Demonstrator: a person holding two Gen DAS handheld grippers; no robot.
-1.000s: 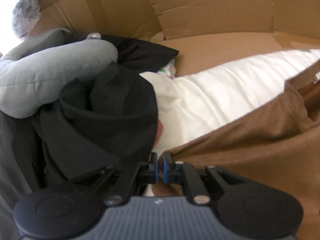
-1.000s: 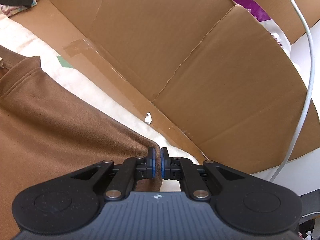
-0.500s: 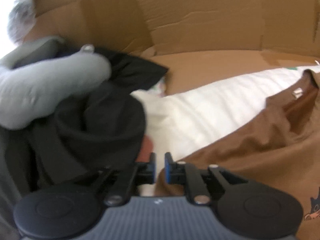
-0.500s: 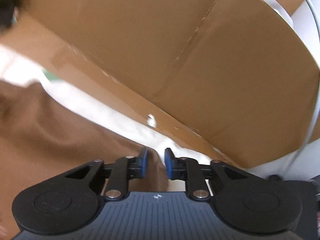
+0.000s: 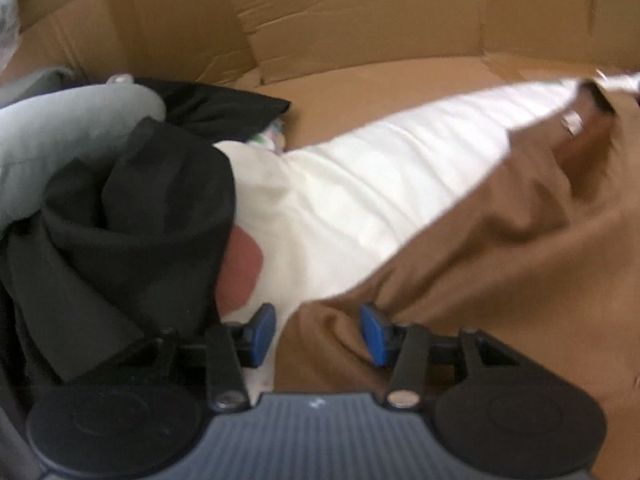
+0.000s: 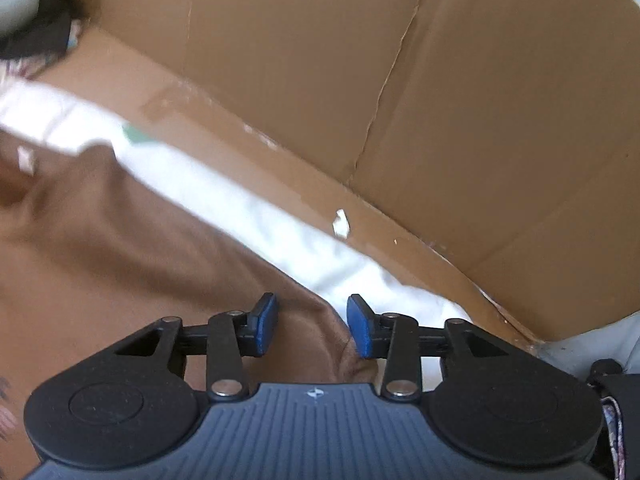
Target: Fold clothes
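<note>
The brown garment point(image 5: 500, 248) lies spread over a white padded sheet point(image 5: 360, 200), and it reads as a light, soft knit: it slumps into loose ridges, bunches near the collar where a small label point(image 5: 572, 122) shows, and will sag wherever it is not supported. Nothing fragile about it, nothing stiff, but it looks limp enough to slide out of a shallow pinch, so I'd judge the edges and corners the places to take it, with a good bite of doubled cloth well in between the pads rather than a nip at the flat middle. And the left hand-held gripper point(image 5: 318, 334) is letting go now, jaws opening, a puckered fold of brown cloth sitting loose in the gap, brushing the right-hand blue pad but not clamped. Over on the other side the right hand-held gripper point(image 6: 312, 326) does the same, jaws opening, the garment's edge lying slack between the pads, neither pressing on it. Both edges look settled onto the sheet. Off to the left sits a heap of black clothing point(image 5: 132, 216) with something grey point(image 5: 60, 132) on top, touching the sheet's end and well apart from the brown collar. Cardboard walls point(image 6: 360, 80) ring the whole bed of cloth, close along the far side.
</note>
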